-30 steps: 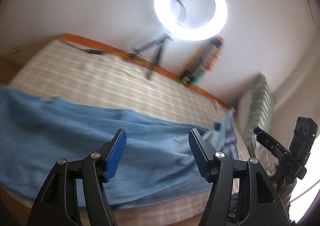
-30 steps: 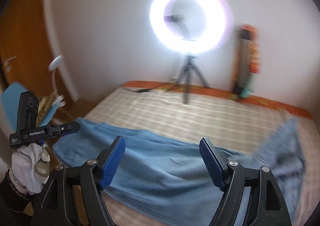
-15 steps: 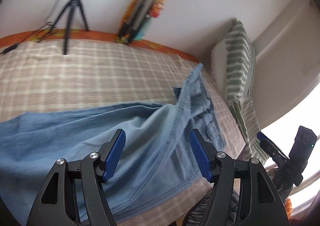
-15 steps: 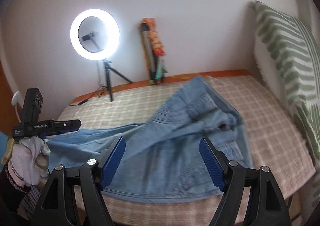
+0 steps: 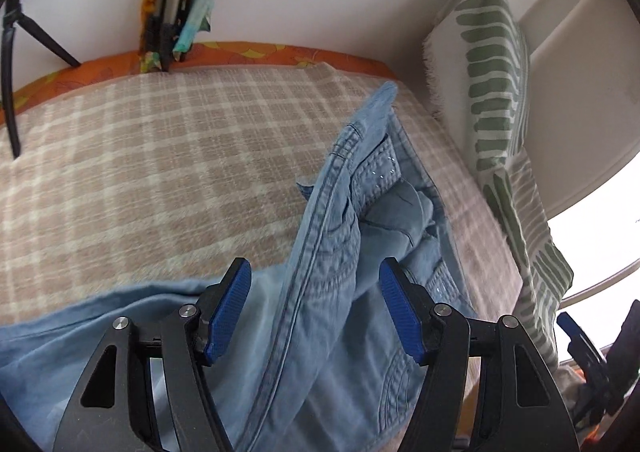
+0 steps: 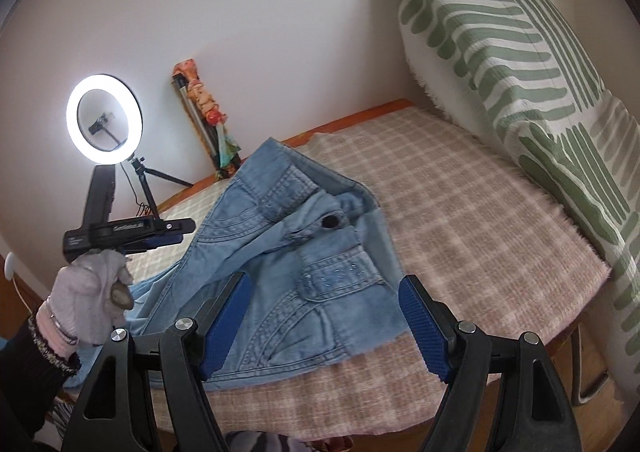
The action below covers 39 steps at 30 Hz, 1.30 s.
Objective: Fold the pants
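Left wrist view first: nearest the lens, the left gripper (image 5: 314,310) hangs over the bed with its blue-padded jaws spread wide and nothing between them. Just beyond and below the pads lie the pants (image 5: 344,252), light blue denim, rumpled, with the waistband end bunched up toward the pillow side and the legs trailing off to the lower left. They rest on a beige-and-white checked blanket (image 5: 140,171) that covers the bed. Farther back, an orange patterned edge (image 5: 256,51) runs along the wall, a bundle of folded stands with colourful cloth (image 5: 180,3) leans upright there, and one black tripod leg (image 5: 10,63) shows at the far left. A green-striped pillow (image 5: 492,63) stands against the wall on the right.

From the right wrist view, the right gripper (image 6: 324,322) is likewise parted wide and empty, poised above the near edge of the bed. Directly past its pads sits the waist end of the pants (image 6: 304,248), front side up, a dark button visible near the fly and stitched pockets showing. To the left, a gloved hand (image 6: 94,298) holds the other gripper's handle beside the trouser legs. Beyond the denim the checked blanket (image 6: 460,211) stretches to the green-striped pillow (image 6: 500,63) on the right. At the back wall a lit ring light (image 6: 104,117) stands on its tripod, near the leaning bundle (image 6: 208,123).
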Available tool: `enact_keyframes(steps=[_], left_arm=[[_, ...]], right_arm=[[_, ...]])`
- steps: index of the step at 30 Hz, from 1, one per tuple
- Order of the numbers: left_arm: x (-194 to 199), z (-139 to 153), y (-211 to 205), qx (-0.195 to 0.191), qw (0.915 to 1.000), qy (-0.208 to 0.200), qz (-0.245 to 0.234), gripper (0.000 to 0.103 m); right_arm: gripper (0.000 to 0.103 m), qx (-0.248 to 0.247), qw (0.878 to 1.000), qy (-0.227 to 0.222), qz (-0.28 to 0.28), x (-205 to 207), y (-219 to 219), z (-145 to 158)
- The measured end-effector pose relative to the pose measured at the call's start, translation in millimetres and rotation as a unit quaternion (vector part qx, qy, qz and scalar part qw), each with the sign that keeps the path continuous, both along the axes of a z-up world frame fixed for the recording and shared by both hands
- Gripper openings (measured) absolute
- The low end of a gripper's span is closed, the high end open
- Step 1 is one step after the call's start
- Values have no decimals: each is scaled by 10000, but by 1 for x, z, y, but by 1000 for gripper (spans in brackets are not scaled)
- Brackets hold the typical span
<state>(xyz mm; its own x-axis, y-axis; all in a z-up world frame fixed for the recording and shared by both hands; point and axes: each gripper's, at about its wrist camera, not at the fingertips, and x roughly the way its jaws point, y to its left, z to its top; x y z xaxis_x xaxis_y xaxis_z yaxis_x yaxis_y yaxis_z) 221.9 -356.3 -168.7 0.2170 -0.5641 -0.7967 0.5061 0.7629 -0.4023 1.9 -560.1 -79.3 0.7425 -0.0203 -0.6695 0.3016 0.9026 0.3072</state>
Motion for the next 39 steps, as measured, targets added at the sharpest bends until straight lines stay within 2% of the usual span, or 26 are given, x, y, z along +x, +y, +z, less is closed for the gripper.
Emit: enact_keyframes(steps=[5,7,8,9,11,14,17,19,21,25,30,33,37,39], left_arm=[[15,-17,-15,218,9995,129,183,66],[15,-21,-24,215,9996,100,146,62],[14,-22,-28,283,9995,-22,124,56],[12,-22,-32,351,9993,-135,69,43],[10,-24,-40,436,9987,-244,-56,27],[2,-21,-51,502,9972,-499,-262,14],[-13,-10,-57,480,9942,-806,-535,7],[-24,-3,-58,382,9932,-852,-703,6],[-45,4,-61,450,9876,-1095,-1034,6],[-77,9,-65,498,9780,-1322,-1533,5],[-96,5,-65,390,9762,-1178,-1779,4],[-110,-3,-70,535,9702,-1255,-2003,3],[-125,-14,-77,739,9626,-1368,-2219,3],[-127,-17,-80,807,9609,-1401,-2249,3]], right_arm=[[79,43,9999,79,-98,-4,-23,-9],[79,63,9998,78,-176,-7,-33,-11],[79,78,9997,78,-202,-8,-37,-13],[79,96,9997,84,-230,-9,-40,-15],[79,155,9995,120,-265,-11,-47,-21],[79,221,9991,203,-295,-12,-54,-30],[79,305,9987,255,-329,-10,-60,-37],[79,406,9984,249,-307,-5,-62,-38],[79,488,9983,211,-233,2,-63,-38],[79,843,9964,33,107,28,-62,-31],[79,1495,9870,-243,544,62,-62,-26],[84,1827,9800,-330,720,84,-62,-26],[84,2128,9741,-193,741,116,-63,-34],[84,1939,9790,46,625,134,-62,-42]])
